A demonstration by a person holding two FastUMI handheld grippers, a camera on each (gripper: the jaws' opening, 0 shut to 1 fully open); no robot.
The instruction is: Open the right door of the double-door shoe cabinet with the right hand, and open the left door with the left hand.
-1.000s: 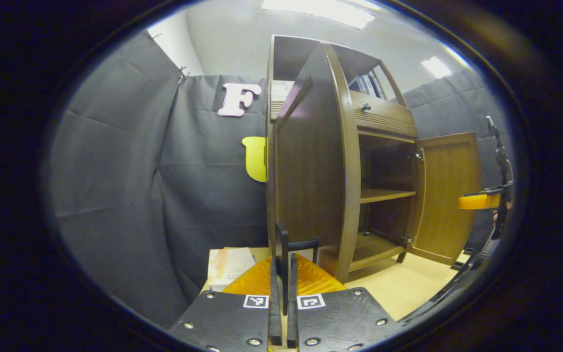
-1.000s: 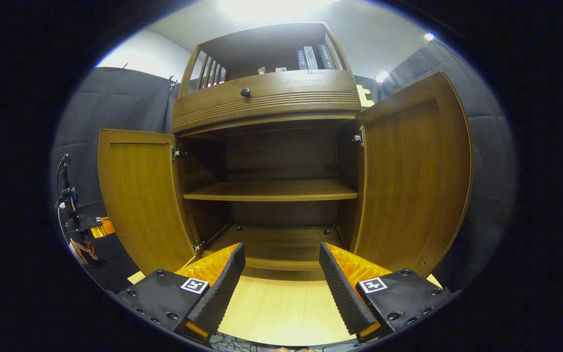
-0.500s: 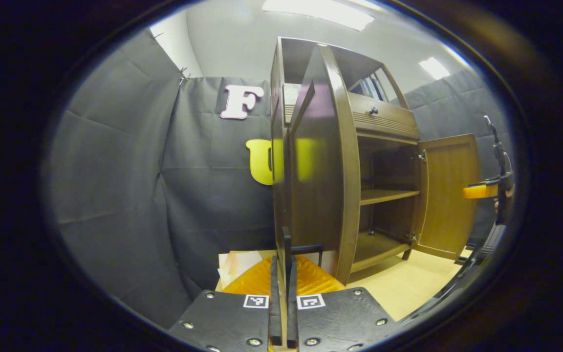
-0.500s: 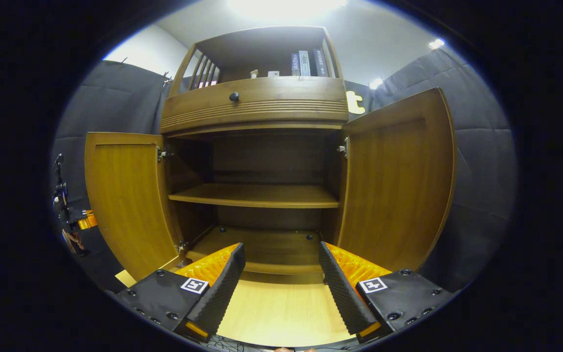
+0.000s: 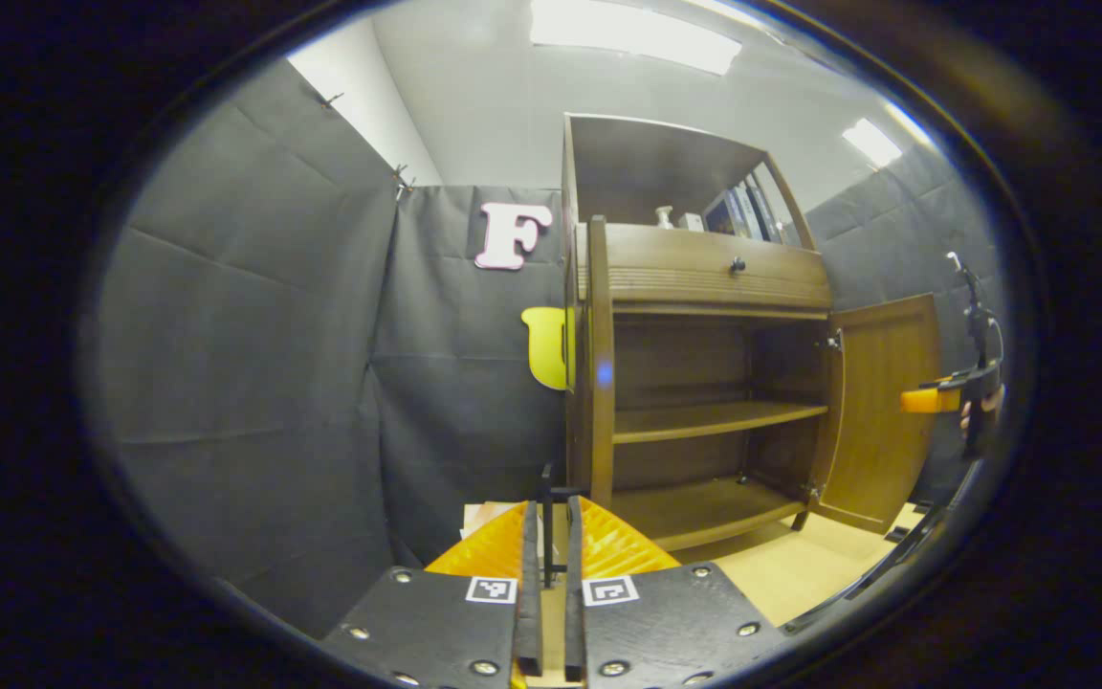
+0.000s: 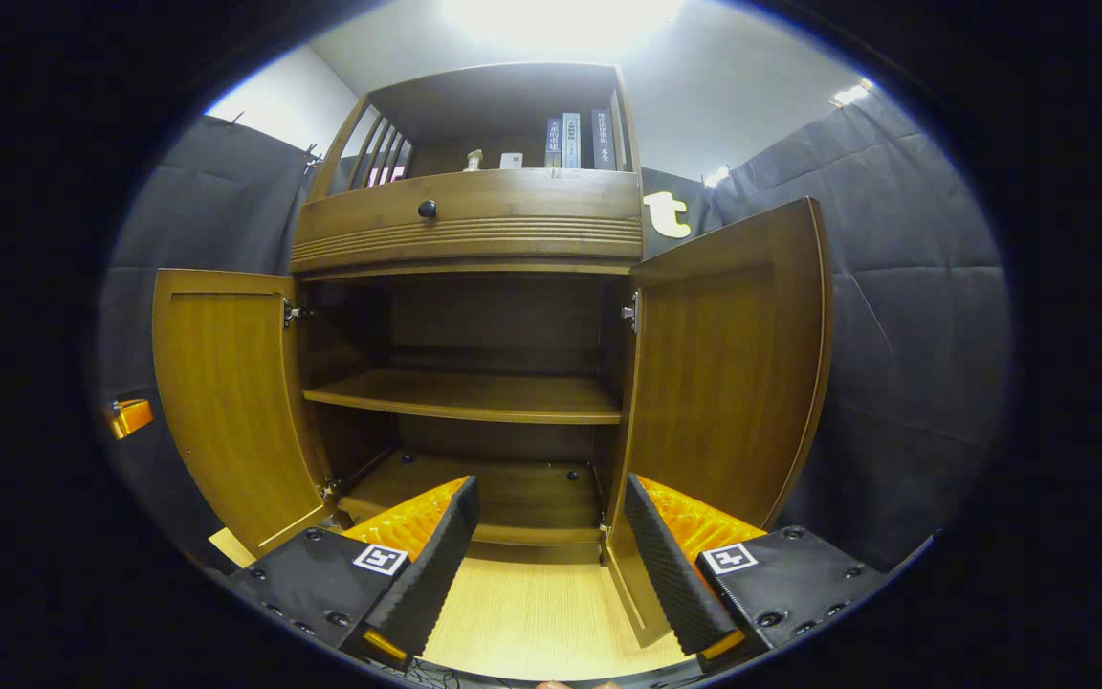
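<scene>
The brown shoe cabinet stands on a light wood table with both lower doors swung open. In the left gripper view the left door shows edge-on, and my left gripper is shut on its thin black handle. The right door hangs wide open. In the right gripper view the left door and right door flank the bare shelves. My right gripper is open in front of the cabinet, holding nothing, its right finger close to the right door's lower edge.
A drawer with a dark knob sits above the doors, with books on the top shelf. Papers lie on the table left of the cabinet. Black cloth walls close in on both sides. The right gripper and its hand show far right.
The left door has swung farther open with my left gripper on its handle, from angled to edge-on. The right gripper view has shifted rightward; its fingers stay open.
</scene>
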